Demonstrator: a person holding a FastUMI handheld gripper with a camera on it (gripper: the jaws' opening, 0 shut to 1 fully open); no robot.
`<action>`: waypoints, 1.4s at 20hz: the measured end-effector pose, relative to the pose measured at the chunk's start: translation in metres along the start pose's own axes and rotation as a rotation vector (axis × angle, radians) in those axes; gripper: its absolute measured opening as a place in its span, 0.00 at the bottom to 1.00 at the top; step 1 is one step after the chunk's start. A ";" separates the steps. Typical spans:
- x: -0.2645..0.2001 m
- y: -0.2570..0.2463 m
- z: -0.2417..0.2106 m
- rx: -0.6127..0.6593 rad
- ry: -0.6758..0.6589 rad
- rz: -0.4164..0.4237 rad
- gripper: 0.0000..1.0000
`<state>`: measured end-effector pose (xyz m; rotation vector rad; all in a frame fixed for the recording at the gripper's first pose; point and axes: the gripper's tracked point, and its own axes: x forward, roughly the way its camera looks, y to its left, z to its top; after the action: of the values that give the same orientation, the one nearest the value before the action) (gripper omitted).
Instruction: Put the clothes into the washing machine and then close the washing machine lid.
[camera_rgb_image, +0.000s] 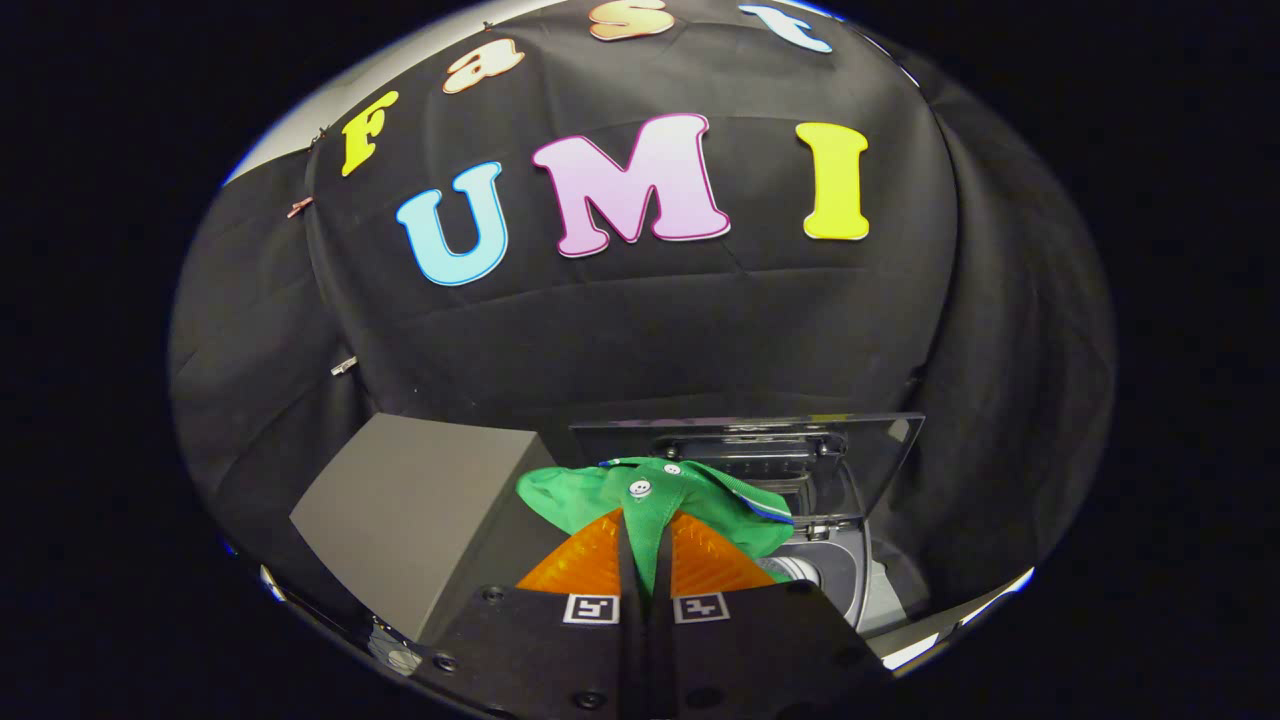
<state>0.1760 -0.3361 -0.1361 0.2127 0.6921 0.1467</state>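
The green shirt (650, 500) is pinched between the nearly closed fingers of the gripper (646, 545), bunched above the open washing machine (835, 570). Its raised lid (870, 450) stands behind; a grey box (420, 510) is set close beside the washing machine.

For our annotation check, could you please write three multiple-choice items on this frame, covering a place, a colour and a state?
1. Where is the garment?
A. pinched between the fingers
B. on the grey box
C. on the booth wall

2. What colour is the garment?
A. red
B. green
C. white

3. How is the washing machine lid?
A. closed flat
B. taken off
C. raised open

Answers: 1 A, the gripper clamps the cloth. 2 B, green fabric with white buttons. 3 C, the clear lid stands up behind the washing machine opening.
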 end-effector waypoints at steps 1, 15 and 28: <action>0.005 -0.010 -0.003 -0.001 0.014 0.004 0.05; 0.021 -0.069 -0.013 0.012 0.086 0.124 0.05; 0.069 -0.088 -0.096 0.073 0.257 0.031 0.05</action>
<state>0.1718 -0.3937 -0.2721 0.2773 0.9514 0.1809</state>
